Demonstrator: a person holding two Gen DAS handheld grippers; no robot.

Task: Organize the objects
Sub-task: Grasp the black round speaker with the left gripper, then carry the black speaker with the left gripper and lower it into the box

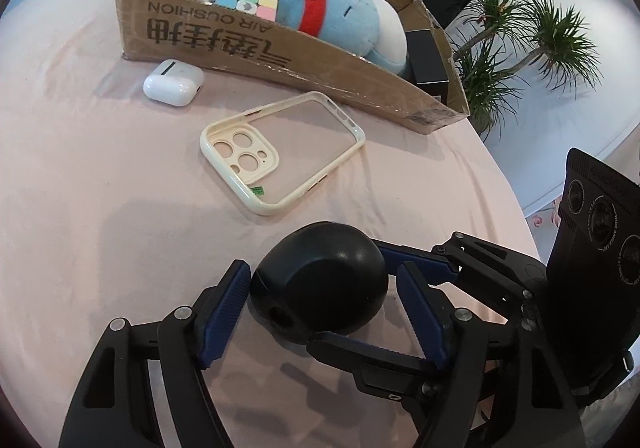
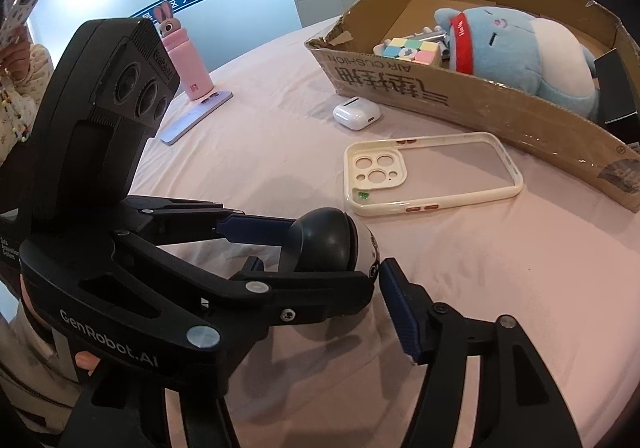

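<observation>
A black rounded ball-shaped gadget (image 1: 320, 280), white on one face with a dark socket low on its side, sits on the pink cloth at lower centre of the left wrist view. Above it a cream phone case (image 1: 282, 152) lies flat, camera cut-outs to the left, and a shut white earbud case (image 1: 174, 82) rests at upper left, just beside the torn cardboard box (image 1: 280, 60). Inside the box, across the top of the frame, lie a pastel puzzle cube (image 1: 246, 2) and a blue plush toy (image 1: 340, 16) with a red band, on its side
</observation>
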